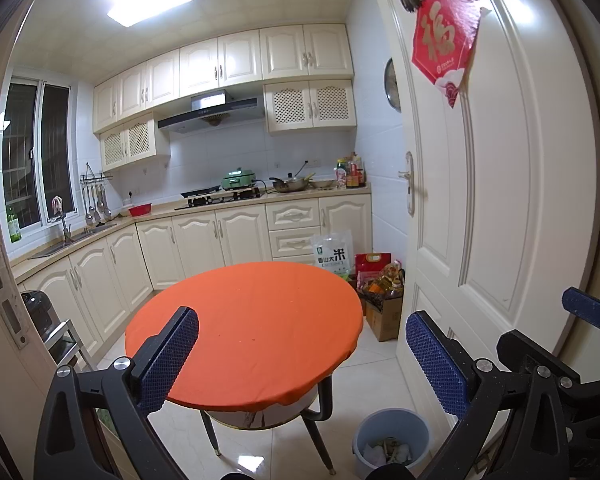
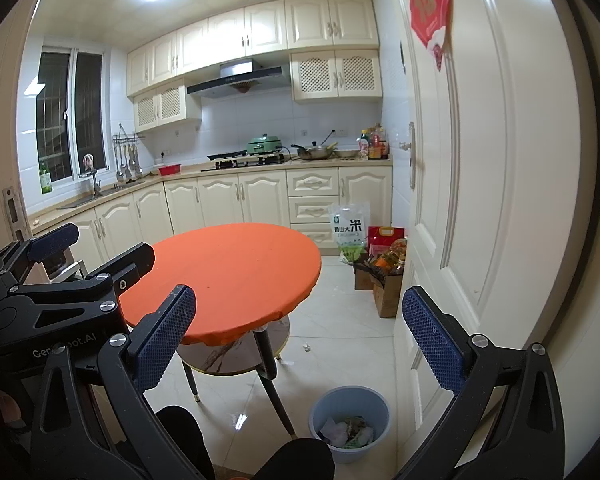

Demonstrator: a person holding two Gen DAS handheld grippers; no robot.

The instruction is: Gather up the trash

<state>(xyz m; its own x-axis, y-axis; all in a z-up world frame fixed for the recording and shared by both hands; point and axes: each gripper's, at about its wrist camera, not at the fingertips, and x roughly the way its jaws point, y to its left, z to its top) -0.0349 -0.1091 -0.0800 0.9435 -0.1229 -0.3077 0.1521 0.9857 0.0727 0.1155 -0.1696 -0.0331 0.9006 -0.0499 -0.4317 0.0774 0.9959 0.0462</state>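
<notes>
Two sets of black tongs with blue textured pads, one in each of a person's hands, hang at a kitchen doorway, both released and grasping nothing: the left tongs [image 1: 302,354] frame the near edge of a round worktop under an orange cloth [image 1: 248,320], and the right tongs [image 2: 300,336] sit just right of them, spread wide. The task's thing, the trash, lies mostly in one pale blue plastic bin [image 2: 350,424] on the tiled floor, near and right of the worktop's dark legs and close to the open white panelled door [image 2: 480,200]; crumpled paper and wrappers fill its bottom. One small white scrap [image 2: 307,347] lies on the tiles beyond the bin, apart from it; it may be litter, though it is too small to be sure. Count: two tongs, one bin, one worktop, one visible loose scrap, one white rice bag [image 2: 350,232] and two cardboard boxes [image 2: 386,294] of groceries at the far right. The risks from here, as a judgement: reaching low for the scrap could knock the bin over or catch a worktop leg, and the flat scrap may slip from the pads on glossy tile.
</notes>
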